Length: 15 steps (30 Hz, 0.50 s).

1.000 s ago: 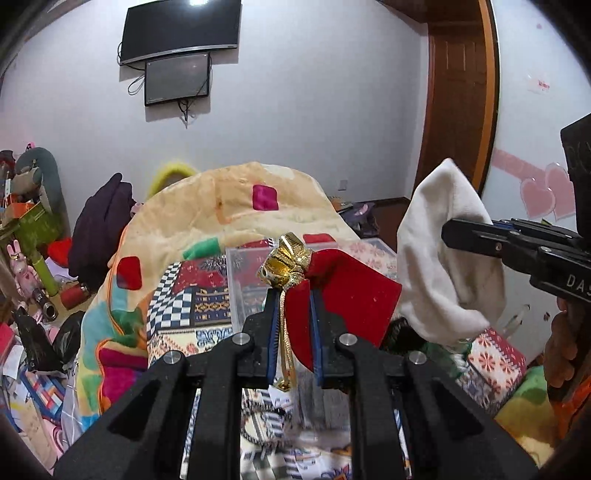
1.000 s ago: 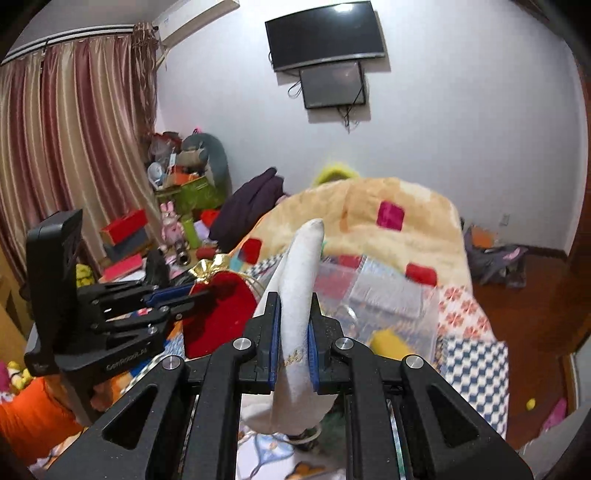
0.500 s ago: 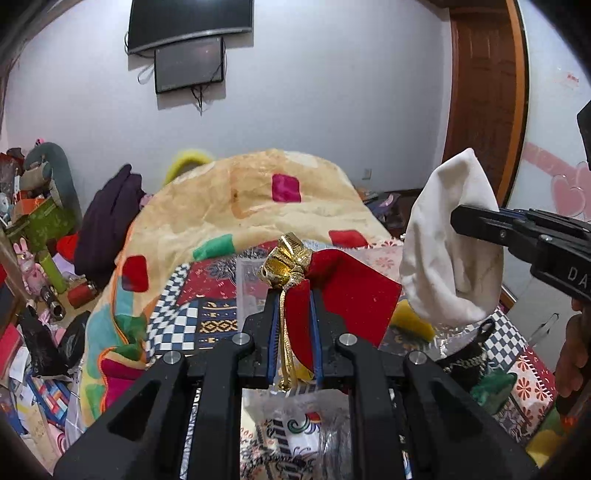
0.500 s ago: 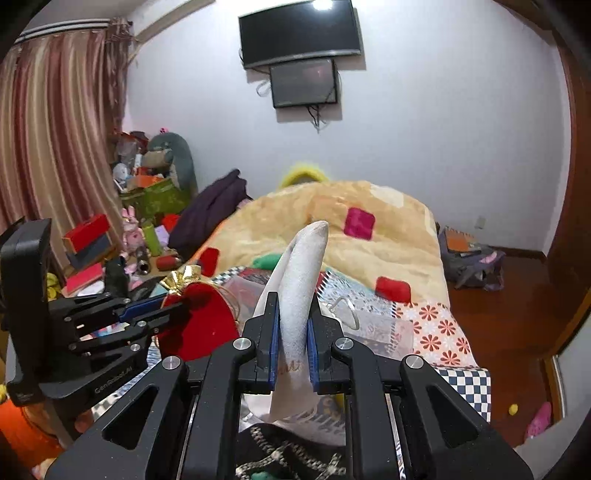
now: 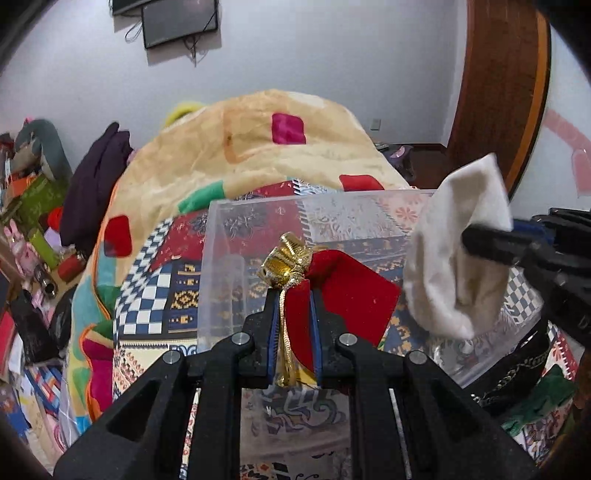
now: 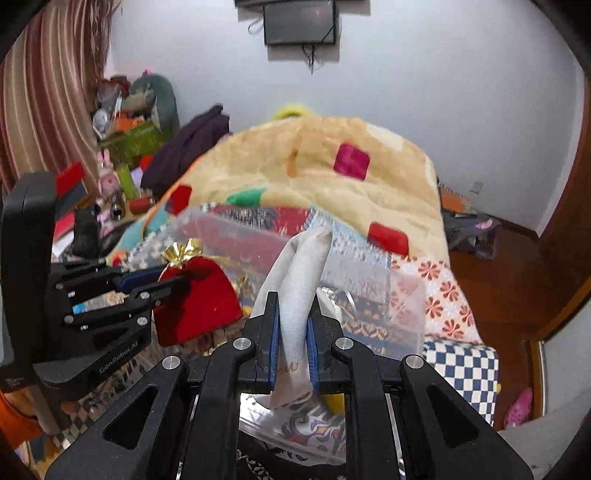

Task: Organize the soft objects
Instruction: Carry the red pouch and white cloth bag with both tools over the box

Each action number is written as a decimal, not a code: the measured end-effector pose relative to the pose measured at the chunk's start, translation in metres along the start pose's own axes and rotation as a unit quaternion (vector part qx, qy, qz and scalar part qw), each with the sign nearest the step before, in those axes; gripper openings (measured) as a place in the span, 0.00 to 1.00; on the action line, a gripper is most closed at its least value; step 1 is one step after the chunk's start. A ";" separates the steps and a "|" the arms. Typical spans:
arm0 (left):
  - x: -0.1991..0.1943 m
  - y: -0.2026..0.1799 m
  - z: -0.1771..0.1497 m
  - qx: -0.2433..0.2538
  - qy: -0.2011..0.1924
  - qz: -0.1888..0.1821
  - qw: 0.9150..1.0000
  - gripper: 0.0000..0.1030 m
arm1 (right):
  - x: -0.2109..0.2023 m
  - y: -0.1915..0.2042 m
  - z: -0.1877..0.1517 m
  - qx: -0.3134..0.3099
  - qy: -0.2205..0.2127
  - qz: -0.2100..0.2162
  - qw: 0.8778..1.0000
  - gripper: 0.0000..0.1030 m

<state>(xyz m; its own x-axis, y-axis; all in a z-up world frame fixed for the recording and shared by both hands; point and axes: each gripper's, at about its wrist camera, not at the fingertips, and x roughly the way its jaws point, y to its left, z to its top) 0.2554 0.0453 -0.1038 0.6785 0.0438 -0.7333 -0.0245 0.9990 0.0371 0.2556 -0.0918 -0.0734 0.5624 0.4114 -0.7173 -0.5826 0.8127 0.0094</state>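
Both loads had been carried closer over the clear plastic bin: the red pouch was clamped in the left gripper, the white cloth pinched in the right gripper.

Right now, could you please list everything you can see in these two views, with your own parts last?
Red velvet drawstring pouch with gold top: one, red and gold, gripped in the left tongs, above the box.
White cloth sock: one, off-white, gripped in the right tongs.
Clear plastic storage box: one, transparent, on the bed ahead.
Cream fleece blanket with coloured squares: one, heaped behind the box.
Patchwork bedcover: one, multicoloured, under the box.
Dark purple garment: one, left of the blanket.
Wall screens: two, black, on the far wall.
Striped curtain: one, maroon, far left.
Left tongs: black, shut.
Right tongs: black, shut.
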 end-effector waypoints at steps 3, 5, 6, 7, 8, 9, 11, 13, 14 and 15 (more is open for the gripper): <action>-0.002 -0.004 -0.001 0.005 0.002 -0.004 1.000 0.15 | 0.007 0.000 -0.002 0.001 0.018 0.010 1.000 0.11; -0.004 -0.006 -0.001 0.008 0.004 -0.008 1.000 0.15 | 0.006 0.000 -0.005 0.003 0.023 0.015 1.000 0.11; -0.004 -0.006 -0.001 0.009 0.004 -0.009 1.000 0.15 | 0.005 0.000 -0.005 0.003 0.024 0.017 1.000 0.11; -0.004 -0.007 -0.001 0.010 0.005 -0.010 1.000 0.15 | 0.004 0.000 -0.006 0.003 0.024 0.018 1.000 0.11; -0.005 -0.007 -0.001 0.011 0.006 -0.010 1.000 0.16 | 0.002 0.000 -0.006 0.003 0.025 0.019 1.000 0.11; -0.006 -0.007 -0.001 0.011 0.006 -0.010 1.000 0.18 | 0.000 0.000 -0.005 0.002 0.025 0.019 1.000 0.12; -0.010 -0.007 -0.001 0.008 0.005 -0.012 1.000 0.23 | -0.007 0.001 -0.006 -0.001 0.021 0.020 1.000 0.16; -0.016 -0.006 0.000 0.003 0.002 -0.016 1.000 0.38 | -0.012 0.001 -0.005 -0.002 0.012 0.018 1.000 0.26; -0.021 -0.006 0.000 0.001 -0.005 -0.017 1.000 0.41 | -0.016 0.001 -0.005 -0.003 0.006 0.016 1.000 0.36; -0.027 -0.006 0.000 0.001 -0.011 -0.016 1.000 0.45 | -0.021 0.001 -0.005 -0.004 -0.002 0.013 1.000 0.43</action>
<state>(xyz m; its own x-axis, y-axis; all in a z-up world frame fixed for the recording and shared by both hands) 0.2371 0.0379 -0.0844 0.6956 0.0107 -0.7184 -0.0004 0.9999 0.0144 0.2400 -0.1015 -0.0617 0.5496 0.4338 -0.7140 -0.6014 0.7987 0.0224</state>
